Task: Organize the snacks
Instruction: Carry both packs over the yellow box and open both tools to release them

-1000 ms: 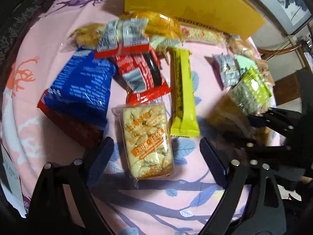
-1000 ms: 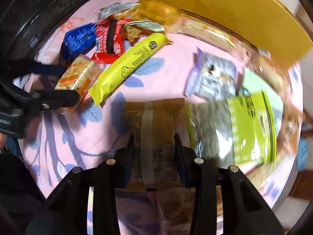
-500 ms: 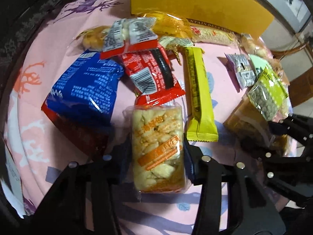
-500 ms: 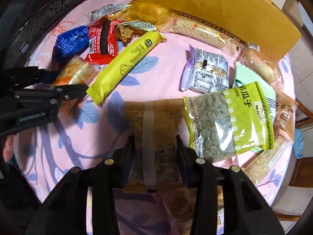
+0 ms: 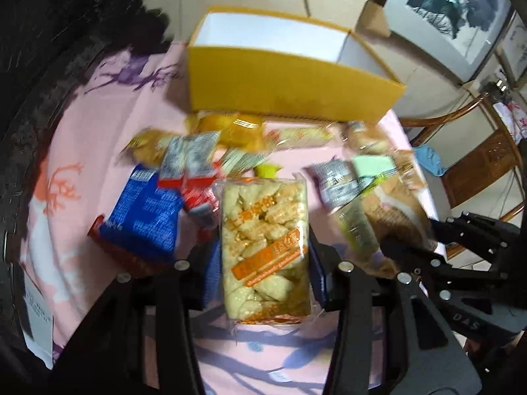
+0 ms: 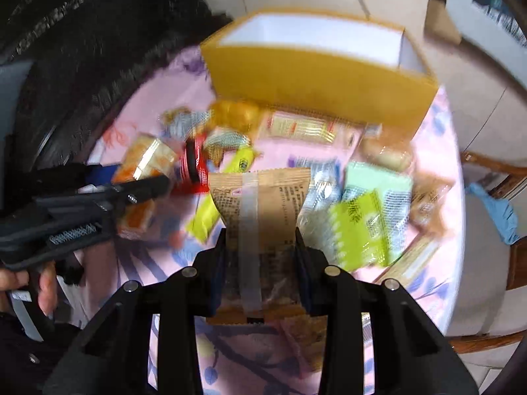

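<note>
My left gripper [image 5: 263, 250] is shut on a clear pack of pale rice crackers with an orange label [image 5: 265, 247], held above the pink tablecloth. My right gripper [image 6: 260, 243] is shut on a brown paper snack packet with a taped seam [image 6: 260, 207], also lifted. An open yellow box with a white inside [image 5: 290, 82] stands at the far side of the table; it also shows in the right wrist view [image 6: 316, 79]. Each gripper appears in the other's view: the right one [image 5: 411, 247], the left one [image 6: 154, 187].
Loose snacks lie on the round pink table [image 5: 82, 151]: a blue bag [image 5: 145, 217], red packets [image 5: 194, 191], a yellow bar [image 6: 217, 204], a green seed bag [image 6: 359, 227], silver packs [image 5: 336, 181]. A wooden chair [image 5: 484, 154] stands at the right.
Both grippers have risen off the table with their packets and tilted up, so the yellow box's open top now shows. One second ago the left gripper was open around the crackers; it then shut.
</note>
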